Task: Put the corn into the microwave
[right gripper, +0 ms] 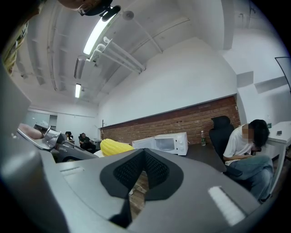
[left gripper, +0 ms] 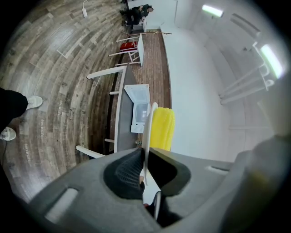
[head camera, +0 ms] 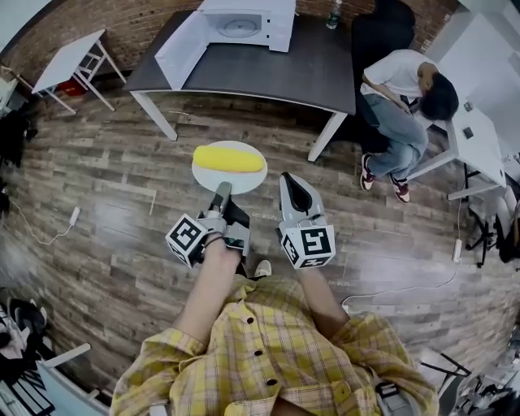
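A yellow corn cob [head camera: 229,158] lies on a round white plate [head camera: 246,182] held out level above the wooden floor. My left gripper [head camera: 221,192] is shut on the plate's near rim. In the left gripper view the plate's thin edge [left gripper: 148,132] runs between the jaws, with the corn [left gripper: 162,129] beyond it. My right gripper [head camera: 295,193] is beside the plate on its right, shut and holding nothing. The white microwave [head camera: 244,23] stands on the dark table [head camera: 276,73] ahead with its door [head camera: 180,47] swung open. The right gripper view shows the corn [right gripper: 116,147] and the microwave [right gripper: 164,143].
A person [head camera: 404,97] sits bent over at the table's right end beside a black chair [head camera: 382,32]. A bottle [head camera: 333,15] stands at the table's back. A small white table [head camera: 71,58] is at the far left. Cables and a power strip [head camera: 73,216] lie on the floor.
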Demonstrator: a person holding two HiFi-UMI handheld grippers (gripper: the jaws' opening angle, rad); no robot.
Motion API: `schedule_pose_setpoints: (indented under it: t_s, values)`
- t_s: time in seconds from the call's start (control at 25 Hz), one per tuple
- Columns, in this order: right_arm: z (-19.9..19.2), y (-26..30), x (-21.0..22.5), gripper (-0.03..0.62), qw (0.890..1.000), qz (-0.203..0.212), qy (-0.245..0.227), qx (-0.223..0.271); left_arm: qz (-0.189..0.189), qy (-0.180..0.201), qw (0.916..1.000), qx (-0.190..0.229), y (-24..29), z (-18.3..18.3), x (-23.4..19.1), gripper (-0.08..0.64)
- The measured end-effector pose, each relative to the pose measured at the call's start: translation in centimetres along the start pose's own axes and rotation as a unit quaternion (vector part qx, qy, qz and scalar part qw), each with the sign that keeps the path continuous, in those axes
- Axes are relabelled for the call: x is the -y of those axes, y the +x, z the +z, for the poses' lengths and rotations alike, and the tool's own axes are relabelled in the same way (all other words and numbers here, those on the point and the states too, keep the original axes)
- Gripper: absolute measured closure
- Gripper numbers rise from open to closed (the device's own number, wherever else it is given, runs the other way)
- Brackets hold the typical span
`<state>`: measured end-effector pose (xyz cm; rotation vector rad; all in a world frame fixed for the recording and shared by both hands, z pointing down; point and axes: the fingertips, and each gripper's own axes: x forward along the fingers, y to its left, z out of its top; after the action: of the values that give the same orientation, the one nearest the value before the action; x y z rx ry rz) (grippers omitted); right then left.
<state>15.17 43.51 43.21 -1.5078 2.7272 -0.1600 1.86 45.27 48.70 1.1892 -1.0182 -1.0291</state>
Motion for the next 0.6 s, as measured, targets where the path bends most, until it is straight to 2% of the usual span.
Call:
schedule_pose_setpoints:
  t_s: [0.28,0.6]
  values:
    - [-1.2,5.0,1.7,0.588,1.0,0.002,-0.002,-0.015,0.018,0.002,0.9998,-0.005,4.5,2.3,-1.7,0.534]
    - [0.1,15.3,4.9,0.588,1.0,-0.011,-0.009,-0.019,0.028,0.013,0.9992,-0.025,14.5,7.2,-0.5,0.534]
